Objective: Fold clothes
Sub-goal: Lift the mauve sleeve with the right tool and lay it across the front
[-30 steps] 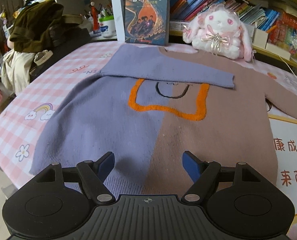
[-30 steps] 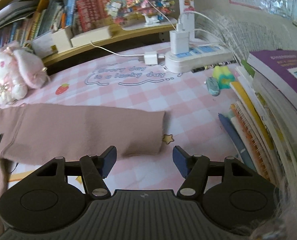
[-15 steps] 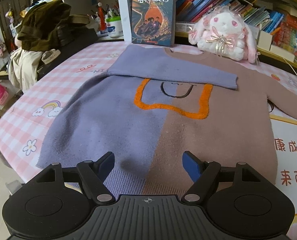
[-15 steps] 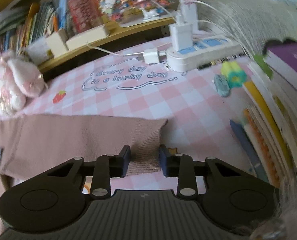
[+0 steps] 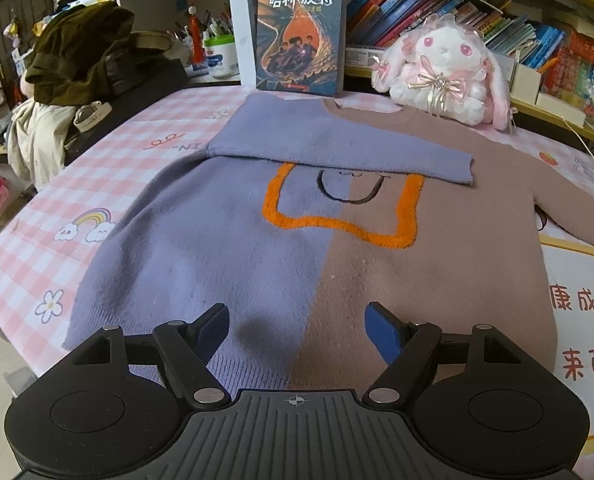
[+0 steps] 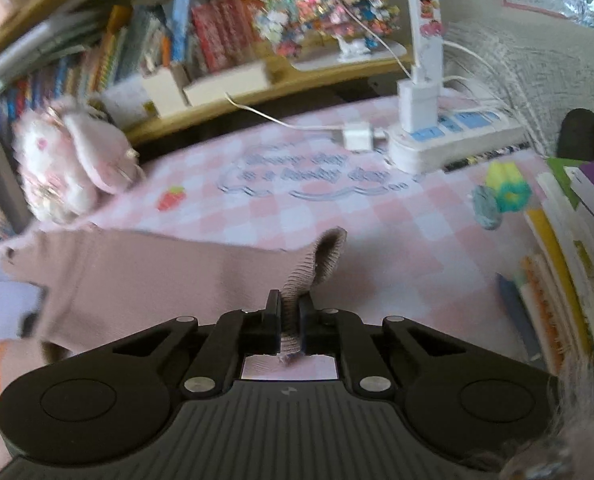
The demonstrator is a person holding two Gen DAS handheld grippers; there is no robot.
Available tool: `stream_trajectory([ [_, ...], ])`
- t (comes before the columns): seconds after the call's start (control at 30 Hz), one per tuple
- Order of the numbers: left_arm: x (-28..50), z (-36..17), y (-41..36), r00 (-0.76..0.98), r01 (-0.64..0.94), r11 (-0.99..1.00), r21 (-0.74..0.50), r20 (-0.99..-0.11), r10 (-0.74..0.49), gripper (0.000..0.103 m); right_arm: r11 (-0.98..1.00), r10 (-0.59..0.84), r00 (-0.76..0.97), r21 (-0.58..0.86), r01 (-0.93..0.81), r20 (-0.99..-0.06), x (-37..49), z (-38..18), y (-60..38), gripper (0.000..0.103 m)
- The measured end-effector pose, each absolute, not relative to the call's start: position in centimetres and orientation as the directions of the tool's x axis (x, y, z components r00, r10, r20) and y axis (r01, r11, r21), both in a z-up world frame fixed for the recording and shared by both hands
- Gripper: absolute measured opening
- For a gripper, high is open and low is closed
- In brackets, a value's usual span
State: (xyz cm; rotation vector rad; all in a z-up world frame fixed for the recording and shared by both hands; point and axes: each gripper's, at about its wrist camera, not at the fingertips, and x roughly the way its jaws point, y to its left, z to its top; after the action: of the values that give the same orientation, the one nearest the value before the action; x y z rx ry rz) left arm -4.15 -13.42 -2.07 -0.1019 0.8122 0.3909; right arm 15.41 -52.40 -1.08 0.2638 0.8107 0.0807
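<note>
A half purple, half brown sweater [image 5: 297,240] with an orange outline lies flat on the pink checked tablecloth [image 5: 37,248]. Its purple sleeve [image 5: 337,152] is folded across the chest. My left gripper [image 5: 297,326] hangs open over the hem, with nothing between its blue pads. In the right wrist view the brown sleeve [image 6: 157,276] stretches out to the left. My right gripper [image 6: 290,312] is shut on the sleeve's ribbed cuff [image 6: 317,264], which is lifted off the cloth and curls upward.
A standing book [image 5: 301,28] and a plush rabbit [image 5: 445,68] sit behind the sweater's collar. A dark pile of clothes [image 5: 89,52] is at the far left. A power strip with chargers [image 6: 445,140], small toys [image 6: 501,196] and a book stack [image 6: 569,248] lie right of the sleeve.
My right gripper went from open to shut on the brown sleeve's cuff and lifted it off the cloth. The left gripper stayed open over the hem.
</note>
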Motion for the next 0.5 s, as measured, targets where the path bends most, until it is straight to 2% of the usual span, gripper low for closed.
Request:
stream_trajectory([
  [0.3,-4.4,-1.7,-10.1,0.662,-0.357,0.933,0.04,-0.694,0.283,0.077,0.937,0.296,0.727,0.336,-0.095,-0.62,15.2,3.0,-46.0,0.007],
  [0.5,-4.4,-0.9,-6.3,0.719,-0.267,0.963,0.025,-0.66,0.217,0.077,0.923,0.353,0.742,0.343,-0.175,-0.569,14.8,5.6,-39.5,0.007],
])
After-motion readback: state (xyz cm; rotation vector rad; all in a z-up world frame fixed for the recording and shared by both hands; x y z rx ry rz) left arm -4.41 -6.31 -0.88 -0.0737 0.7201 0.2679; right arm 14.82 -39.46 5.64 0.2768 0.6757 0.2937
